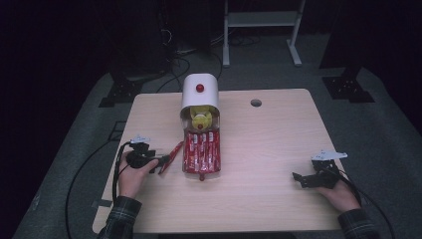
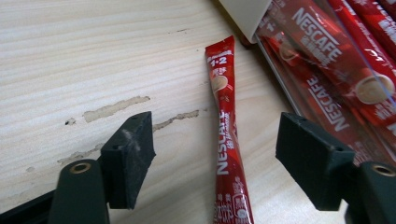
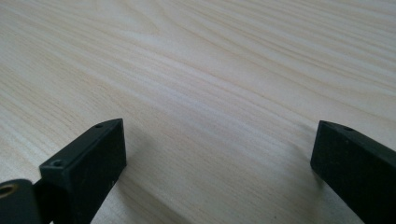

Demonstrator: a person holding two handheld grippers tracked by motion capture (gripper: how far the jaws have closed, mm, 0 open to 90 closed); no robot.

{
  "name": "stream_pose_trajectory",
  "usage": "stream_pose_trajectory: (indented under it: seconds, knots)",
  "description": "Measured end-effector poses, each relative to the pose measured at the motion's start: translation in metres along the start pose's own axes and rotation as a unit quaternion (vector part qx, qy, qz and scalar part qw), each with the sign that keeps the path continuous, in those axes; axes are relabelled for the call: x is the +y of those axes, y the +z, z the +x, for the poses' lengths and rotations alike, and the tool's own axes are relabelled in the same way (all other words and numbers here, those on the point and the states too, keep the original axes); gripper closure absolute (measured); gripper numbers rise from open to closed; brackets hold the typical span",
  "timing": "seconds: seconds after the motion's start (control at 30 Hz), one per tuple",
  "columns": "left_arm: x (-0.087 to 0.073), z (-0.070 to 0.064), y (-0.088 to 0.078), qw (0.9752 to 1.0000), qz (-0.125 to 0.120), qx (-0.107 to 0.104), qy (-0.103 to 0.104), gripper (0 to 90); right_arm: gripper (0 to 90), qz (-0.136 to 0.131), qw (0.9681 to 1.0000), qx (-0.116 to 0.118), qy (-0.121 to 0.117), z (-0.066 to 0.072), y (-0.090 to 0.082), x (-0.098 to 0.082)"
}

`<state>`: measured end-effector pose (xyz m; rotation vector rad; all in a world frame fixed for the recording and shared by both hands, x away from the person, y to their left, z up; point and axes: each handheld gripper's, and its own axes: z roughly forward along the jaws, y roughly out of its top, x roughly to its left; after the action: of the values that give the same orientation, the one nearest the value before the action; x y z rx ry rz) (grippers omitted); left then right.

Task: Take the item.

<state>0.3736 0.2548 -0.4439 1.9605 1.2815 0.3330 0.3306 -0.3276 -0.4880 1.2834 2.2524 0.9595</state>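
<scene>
Left gripper (image 2: pixel 215 154) fingers apart astride loose coffee stick (image 2: pixel 226 140) on table (image 1: pixel 268 144), right gripper (image 3: pixel 219 163) fingers apart, hand resting low

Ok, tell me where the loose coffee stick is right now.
The loose coffee stick lies flat on the table, between the left gripper's open jaws, just left of the clear tray of sticks.

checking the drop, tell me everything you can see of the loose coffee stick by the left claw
The coffee stick is a slim red foil sachet with white Nescafe lettering and a cup picture near its far end. It lies flat on the wooden table, just beside the clear tray of sachets. The left claw is open around it, pads clear of it.
</scene>
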Motion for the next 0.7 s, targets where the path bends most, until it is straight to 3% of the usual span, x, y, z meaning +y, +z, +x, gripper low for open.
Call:
stream_pose_trajectory:
  seconds: [0.33, 0.7]
  knots:
    - [-0.008, -0.002, -0.008, 0.9998, -0.003, 0.01, 0.018, 17.8, 2.6, 0.0, 1.0, 0.0, 0.0, 0.0, 0.0, 0.0]
    - [-0.025, 0.001, -0.018, 0.9998, 0.003, 0.016, 0.014, 10.0, 2.6, 0.0, 1.0, 0.0, 0.0, 0.0, 0.0, 0.0]
